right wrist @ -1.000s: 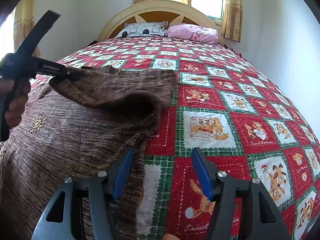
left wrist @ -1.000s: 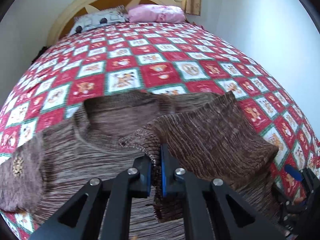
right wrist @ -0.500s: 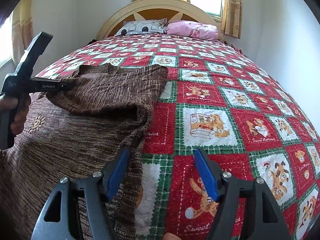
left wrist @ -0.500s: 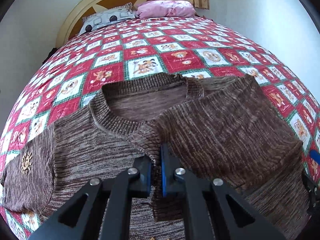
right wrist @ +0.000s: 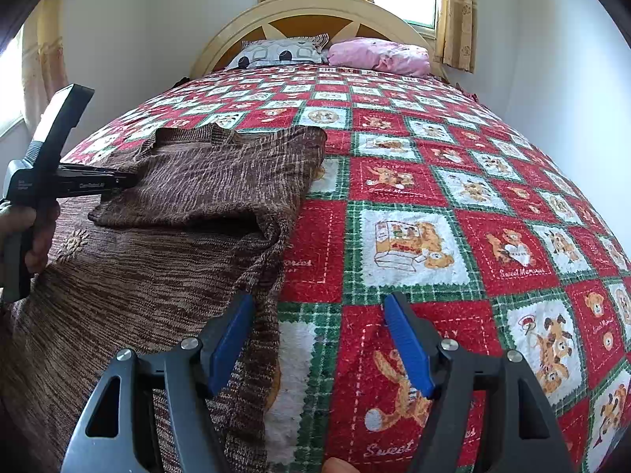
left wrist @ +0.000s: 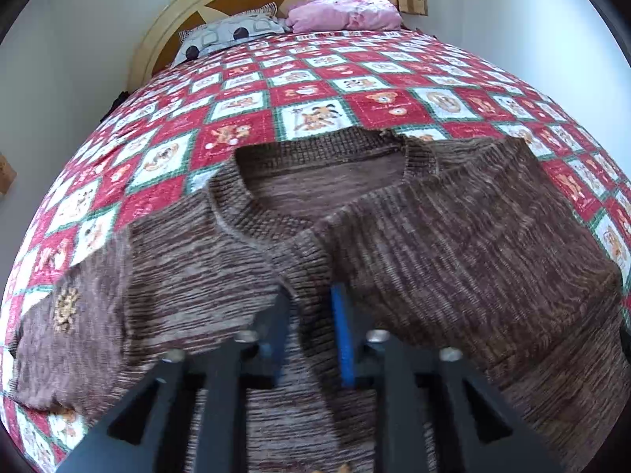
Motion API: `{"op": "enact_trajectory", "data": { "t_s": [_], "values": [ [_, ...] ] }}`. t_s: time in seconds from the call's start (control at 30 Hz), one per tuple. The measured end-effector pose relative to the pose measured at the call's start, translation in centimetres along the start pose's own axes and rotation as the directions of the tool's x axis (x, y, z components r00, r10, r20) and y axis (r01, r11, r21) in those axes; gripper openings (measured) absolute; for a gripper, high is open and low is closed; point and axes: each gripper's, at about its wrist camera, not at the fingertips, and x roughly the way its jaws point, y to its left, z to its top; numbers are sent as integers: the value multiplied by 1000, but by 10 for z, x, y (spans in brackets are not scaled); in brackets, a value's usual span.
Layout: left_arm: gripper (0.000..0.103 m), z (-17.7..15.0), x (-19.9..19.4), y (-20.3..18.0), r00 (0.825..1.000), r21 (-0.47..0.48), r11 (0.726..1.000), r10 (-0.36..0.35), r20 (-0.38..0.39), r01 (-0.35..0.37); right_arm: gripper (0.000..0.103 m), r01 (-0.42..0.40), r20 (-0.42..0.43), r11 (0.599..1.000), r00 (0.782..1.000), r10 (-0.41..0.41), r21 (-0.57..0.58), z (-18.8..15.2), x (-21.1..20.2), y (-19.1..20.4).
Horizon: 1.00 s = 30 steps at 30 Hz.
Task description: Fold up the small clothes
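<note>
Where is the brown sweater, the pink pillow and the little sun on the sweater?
brown sweater (left wrist: 453,244), left wrist view, on the sleeve folded across its front.
pink pillow (right wrist: 378,55), right wrist view, on its middle, by the headboard.
little sun (left wrist: 65,307), left wrist view, on the embroidered patch.

Sweater (left wrist: 453,244): coarse brown marled knit, ribbed collar. Bedspread (right wrist: 434,205) beneath the tool: fuzzy printed cloth. Right tool (right wrist: 317,335): matt black plastic, blue ridged pads, shiny metal screws.

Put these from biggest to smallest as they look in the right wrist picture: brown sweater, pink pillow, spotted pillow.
1. brown sweater, by far the biggest, though it lies nearest the camera.
2 and 3. pink pillow and spotted pillow look about alike, so no ranking.
</note>
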Motion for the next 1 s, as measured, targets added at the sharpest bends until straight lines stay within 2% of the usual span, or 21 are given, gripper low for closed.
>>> {"op": "enact_trajectory", "data": {
  "t_s": [0.03, 0.1, 0.23, 0.33, 0.57, 0.67, 0.8, 0.87, 1.0],
  "values": [
    [54, -1, -2, 4, 1000, 3, 1000, 20, 5, -20, 70, 0, 0, 1000, 1000, 0, 1, 0, 0, 0],
    [73, -2, -4, 13, 999, -1, 999, 50, 7, -50, 71, 1, 0, 1000, 1000, -1, 0, 0, 0, 0],
    [72, -7, -4, 32, 994, -6, 994, 113, -2, -113, 71, 6, 13, 1000, 1000, -6, 1, 0, -3, -1],
    [72, -5, -7, 38, 995, -40, 994, 101, -9, -101, 71, 1, 25, 1000, 1000, -1, -13, 5, -9, 3],
    [72, -1, 0, 20, 990, 1, 990, 139, -5, -139, 71, -117, 46, 991, 992, 120, -59, 45, -10, 31],
    [72, -2, 4, 17, 988, -1, 988, 152, -1, -152, 71, -180, 3, 983, 984, 180, -27, 59, 14, 35],
    [73, -3, 3, 14, 984, 33, 984, 175, 20, -176, 71, -216, -82, 976, 973, 214, -12, 55, 41, 39],
    [76, -5, 3, 16, 984, 42, 983, 176, 29, -177, 71, -183, -104, 981, 979, 177, -57, 49, 43, 43],
    [79, -7, 0, 28, 988, 10, 988, 153, 24, -154, 71, -189, -169, 977, 971, 170, -103, 53, 36, 44]
  ]
}}
